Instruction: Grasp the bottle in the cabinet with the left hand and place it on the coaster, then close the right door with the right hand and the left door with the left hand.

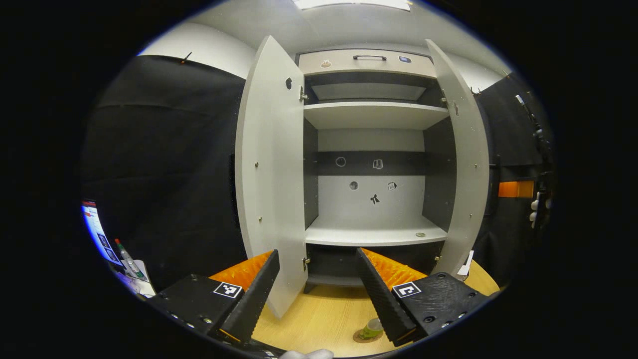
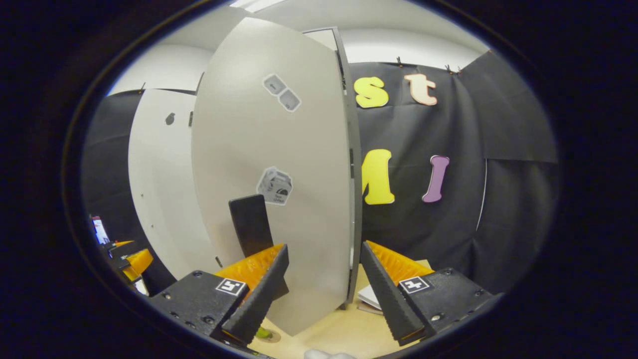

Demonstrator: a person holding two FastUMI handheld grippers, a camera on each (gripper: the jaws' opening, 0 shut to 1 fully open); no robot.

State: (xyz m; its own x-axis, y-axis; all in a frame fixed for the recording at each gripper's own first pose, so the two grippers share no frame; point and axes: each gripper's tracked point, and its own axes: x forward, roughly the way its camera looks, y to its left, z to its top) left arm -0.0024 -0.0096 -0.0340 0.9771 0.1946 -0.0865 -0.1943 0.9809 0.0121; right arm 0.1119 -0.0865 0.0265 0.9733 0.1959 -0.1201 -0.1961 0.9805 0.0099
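Both doors stand open and the bottle (image 1: pixel 372 327) sits on the coaster (image 1: pixel 366 337).
In the left gripper view the left gripper (image 1: pixel 316 294) hangs spread and empty before the cabinet (image 1: pixel 371 232), left door (image 1: pixel 269 174) and right door (image 1: pixel 461 164) swung wide. In the right gripper view the right gripper (image 2: pixel 323 294), jaws parted and empty, faces the right door's (image 2: pixel 279 174) outer side near its handle (image 2: pixel 251 224).

The cabinet (image 1: pixel 371 149) stood on the wooden table, its pale shelves bare and both doors swung wide. The left door (image 1: pixel 271 164) and right door (image 1: pixel 466 164) were light grey panels. In the right gripper view the right door (image 2: pixel 279 169) carried a dark handle. The green bottle (image 1: pixel 372 327) stood on the round brown coaster (image 1: pixel 360 337) before the cabinet.
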